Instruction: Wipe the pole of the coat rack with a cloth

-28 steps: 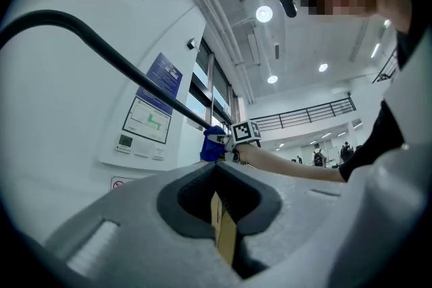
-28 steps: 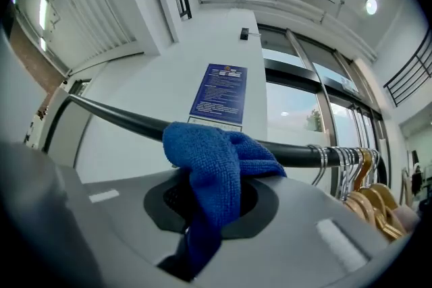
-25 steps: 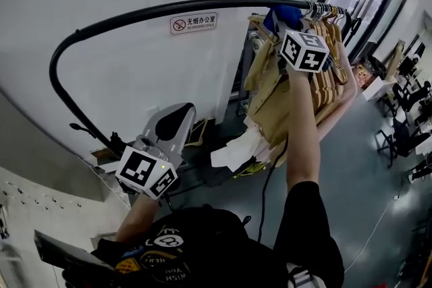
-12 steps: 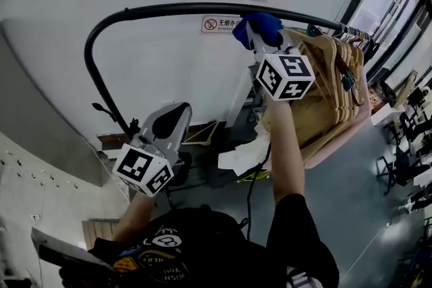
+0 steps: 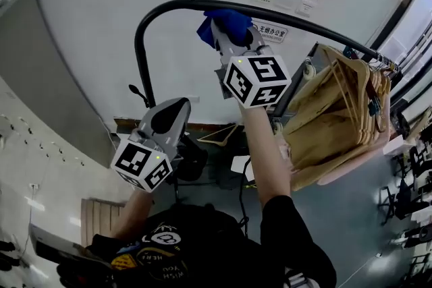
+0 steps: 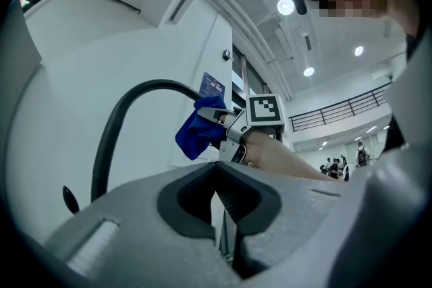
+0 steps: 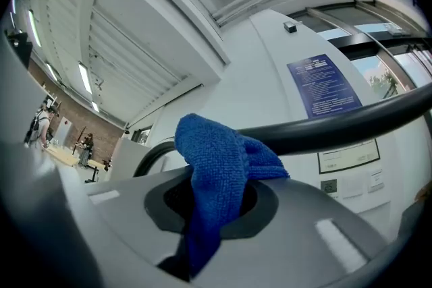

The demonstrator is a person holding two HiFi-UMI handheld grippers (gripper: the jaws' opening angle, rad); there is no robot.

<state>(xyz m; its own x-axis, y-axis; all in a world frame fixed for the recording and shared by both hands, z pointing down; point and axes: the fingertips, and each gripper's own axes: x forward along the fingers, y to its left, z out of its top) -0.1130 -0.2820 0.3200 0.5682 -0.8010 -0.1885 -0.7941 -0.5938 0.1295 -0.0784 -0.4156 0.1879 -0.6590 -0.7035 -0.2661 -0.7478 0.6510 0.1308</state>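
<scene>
I am holding the blue cloth (image 7: 216,172) pinched in my right claw (image 5: 227,30), the jaws pressing together on its bunched lower end while the loose top is folding over onto the black pole (image 5: 324,20) of the coat rack; in the right gripper view the pole is passing behind the cloth, so I am judging the two to be touching. The pole's long axis is running crosswise to my jaws, from the hangers and garments (image 5: 337,98) at my right toward the bend just beside the cloth at my left, where it is curving over and dropping down toward the floor. That bend is the relation I am weighing: the straight top is ending right here, so any further wiping leftward is going to call for turning my wrist to follow the curve downward, or the cloth is likely to slide off the rounded surface.

My left claw (image 5: 172,110) is hanging well below, jaws pressed together on nothing, pointing up toward the other one; it is lying nearer the upright part of the pole, yet it is carrying no cloth, so I am counting on the right arm alone for the wiping.
</scene>
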